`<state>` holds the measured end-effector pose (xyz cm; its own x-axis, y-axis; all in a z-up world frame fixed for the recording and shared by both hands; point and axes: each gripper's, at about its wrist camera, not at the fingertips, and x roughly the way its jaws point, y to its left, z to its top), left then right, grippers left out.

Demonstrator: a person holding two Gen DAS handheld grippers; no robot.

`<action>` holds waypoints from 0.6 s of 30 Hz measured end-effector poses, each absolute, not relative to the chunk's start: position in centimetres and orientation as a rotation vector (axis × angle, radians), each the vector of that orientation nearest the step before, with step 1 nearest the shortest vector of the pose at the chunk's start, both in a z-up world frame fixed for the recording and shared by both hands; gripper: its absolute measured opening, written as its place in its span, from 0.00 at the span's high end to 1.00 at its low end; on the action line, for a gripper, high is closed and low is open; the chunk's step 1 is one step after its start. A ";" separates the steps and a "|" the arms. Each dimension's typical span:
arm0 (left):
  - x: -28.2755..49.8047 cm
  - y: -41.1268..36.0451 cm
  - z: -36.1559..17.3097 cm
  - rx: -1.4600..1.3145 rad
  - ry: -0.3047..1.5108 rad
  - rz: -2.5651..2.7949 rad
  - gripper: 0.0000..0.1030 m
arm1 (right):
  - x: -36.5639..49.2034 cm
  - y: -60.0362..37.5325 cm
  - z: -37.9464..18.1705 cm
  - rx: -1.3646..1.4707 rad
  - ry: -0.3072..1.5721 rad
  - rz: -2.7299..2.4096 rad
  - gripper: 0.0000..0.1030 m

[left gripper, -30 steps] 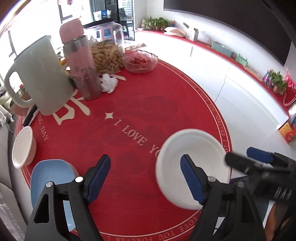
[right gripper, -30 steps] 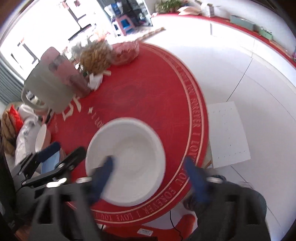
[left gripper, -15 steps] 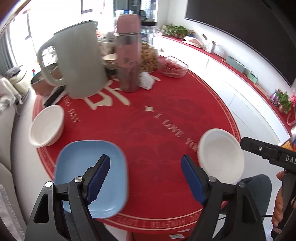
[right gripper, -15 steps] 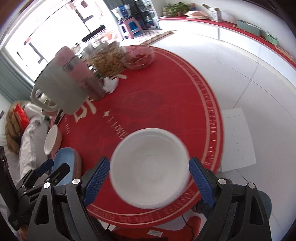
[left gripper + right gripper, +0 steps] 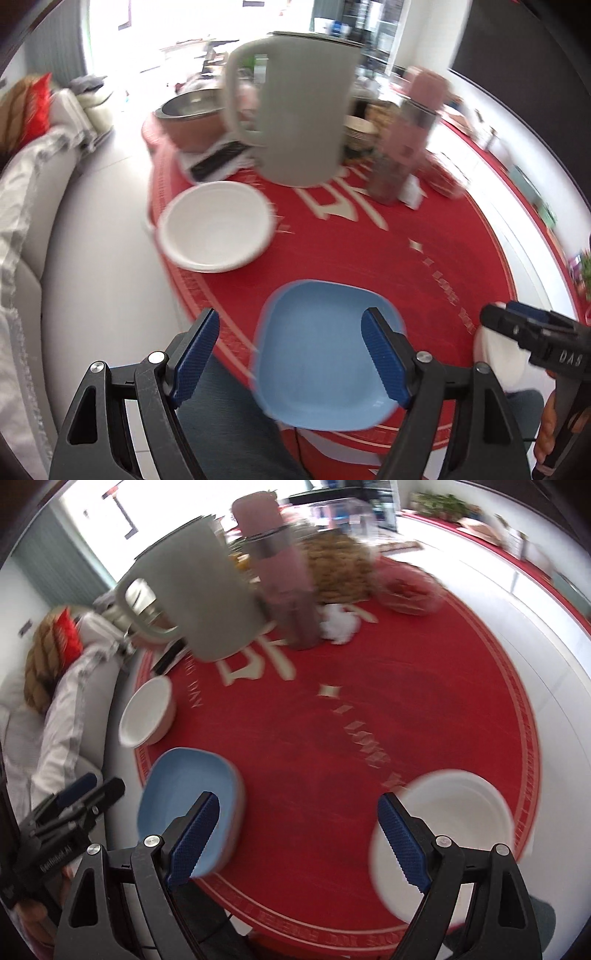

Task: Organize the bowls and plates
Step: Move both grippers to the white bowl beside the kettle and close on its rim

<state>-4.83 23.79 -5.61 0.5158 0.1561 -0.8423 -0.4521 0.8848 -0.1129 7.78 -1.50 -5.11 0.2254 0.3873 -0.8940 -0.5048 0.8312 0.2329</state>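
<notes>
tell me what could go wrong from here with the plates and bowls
1. The blue plate hangs over the table's near edge; a push from the left gripper could tip it off.
2. The white bowl on the left also overhangs the edge, so a nudge might drop it.
3. The grey jug and pink bottle stand close behind, so a wide reach could knock them over. Both grippers' jaws are open and hold nothing.

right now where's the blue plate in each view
Left wrist: blue plate at bottom centre, showing between the left gripper's fingers.
Right wrist: lower left, at the table's near edge.
Shared landmark: the grey jug, standing at the far side of the table.
</notes>
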 end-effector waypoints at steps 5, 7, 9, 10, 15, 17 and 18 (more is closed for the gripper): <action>-5.5 28.4 -6.5 -0.385 0.975 0.470 0.20 | 7.6 3.8 -5.8 -0.206 1.213 0.678 0.14; -5.5 29.9 -7.1 -0.406 0.979 0.501 0.20 | 7.6 5.6 -6.3 -0.239 1.222 0.695 0.14; -5.5 30.9 -7.7 -0.414 0.983 0.528 0.20 | 7.9 7.2 -6.9 -0.263 1.240 0.707 0.14; -5.4 31.6 -8.2 -0.417 0.989 0.543 0.20 | 8.0 8.0 -7.3 -0.273 1.254 0.715 0.14; -4.0 34.5 -9.7 -0.427 1.009 0.595 0.20 | 9.3 11.3 -8.5 -0.301 1.280 0.728 0.14; -3.3 35.5 -10.1 -0.429 1.016 0.611 0.20 | 9.9 12.5 -9.0 -0.297 1.295 0.735 0.14; -2.9 36.1 -10.4 -0.431 1.021 0.615 0.20 | 10.3 13.2 -9.2 -0.287 1.303 0.746 0.14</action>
<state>-2.88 36.12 -10.36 0.3793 0.2713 -0.8846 -0.6553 0.7537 -0.0499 10.25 13.16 -9.22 0.0762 0.3341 -0.9395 -0.6410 0.7381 0.2105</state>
